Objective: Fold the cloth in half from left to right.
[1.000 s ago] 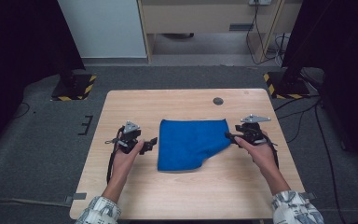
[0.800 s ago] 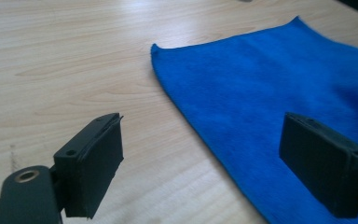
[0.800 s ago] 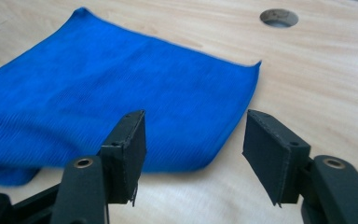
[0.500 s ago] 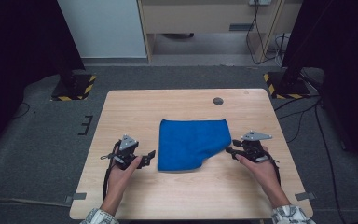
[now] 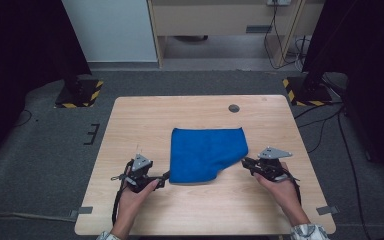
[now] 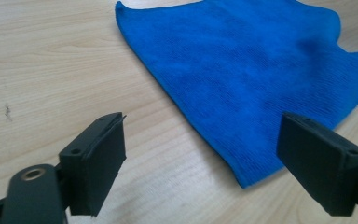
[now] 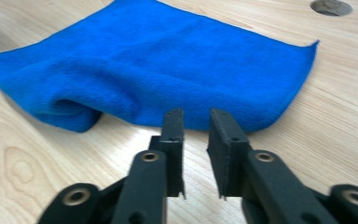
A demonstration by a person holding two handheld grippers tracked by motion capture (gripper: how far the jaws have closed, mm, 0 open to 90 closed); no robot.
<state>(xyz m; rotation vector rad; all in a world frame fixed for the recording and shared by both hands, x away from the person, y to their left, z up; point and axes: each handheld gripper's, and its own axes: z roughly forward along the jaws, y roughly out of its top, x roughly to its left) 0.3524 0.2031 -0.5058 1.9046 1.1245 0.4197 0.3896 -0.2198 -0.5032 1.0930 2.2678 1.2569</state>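
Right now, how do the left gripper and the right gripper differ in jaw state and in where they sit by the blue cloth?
The left gripper has its jaws wide apart; the right gripper has just been closing, leaving only a narrow gap with nothing in it. The left gripper faces the near left corner of the blue cloth; the right gripper faces the cloth's rumpled right edge. Neither touches the cloth, and both sit low over the wooden table.

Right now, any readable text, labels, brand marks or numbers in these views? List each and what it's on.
None: no readable text, label, brand, number or worded sign.
Blue cloth: plain, no tag or print showing.
Wooden table: bare grain, no markings.
Yellow-and-black hazard stripes on the stand bases: a pattern, no words.
Grey plates on each hand-held gripper: no legible marks.
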